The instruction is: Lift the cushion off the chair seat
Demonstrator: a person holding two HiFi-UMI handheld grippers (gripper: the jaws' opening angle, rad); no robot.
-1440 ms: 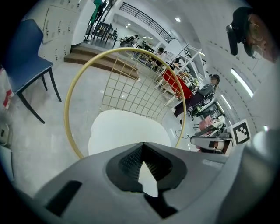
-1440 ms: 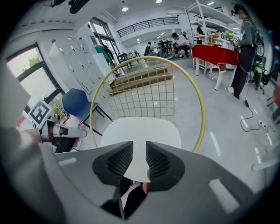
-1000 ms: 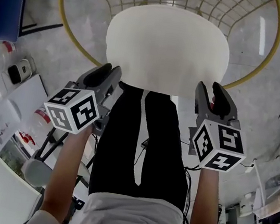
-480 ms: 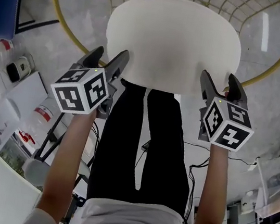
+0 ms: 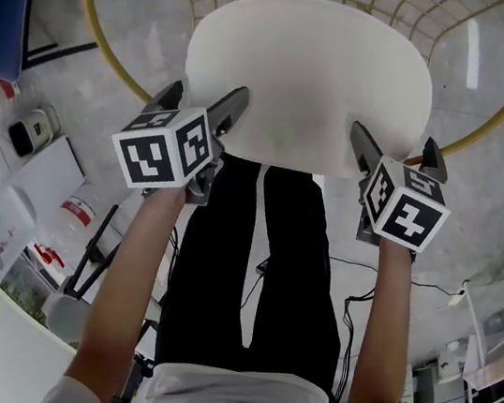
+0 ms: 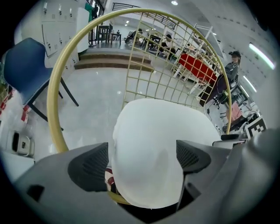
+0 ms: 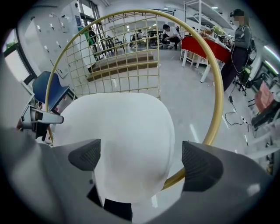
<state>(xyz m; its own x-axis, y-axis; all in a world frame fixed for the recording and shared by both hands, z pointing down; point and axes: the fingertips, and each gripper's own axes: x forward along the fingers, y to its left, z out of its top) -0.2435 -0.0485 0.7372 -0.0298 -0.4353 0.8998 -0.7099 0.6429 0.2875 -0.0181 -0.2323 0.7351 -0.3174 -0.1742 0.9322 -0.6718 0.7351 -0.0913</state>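
A round white cushion (image 5: 310,72) lies on the seat of a chair with a gold ring frame (image 5: 90,28) and a wire grid back. My left gripper (image 5: 201,102) is at the cushion's near left edge and my right gripper (image 5: 398,148) at its near right edge. Both pairs of jaws are opening and stand wide. In the left gripper view the cushion (image 6: 157,131) fills the gap of the left gripper (image 6: 141,159), with the pads clear of it. The right gripper view shows the same: the cushion (image 7: 122,127) sits in the right gripper (image 7: 142,159) without contact.
A blue chair (image 5: 0,23) stands at the far left. A white table (image 5: 5,204) with bottles is at the lower left. The holder's black trousers (image 5: 256,263) are below the cushion, with cables (image 5: 410,283) on the floor. A person (image 7: 238,39) stands by a red table (image 7: 205,43).
Both grippers came down to the cushion's near edge. Their jaws went from nearly shut to wide apart, and now straddle the edge.
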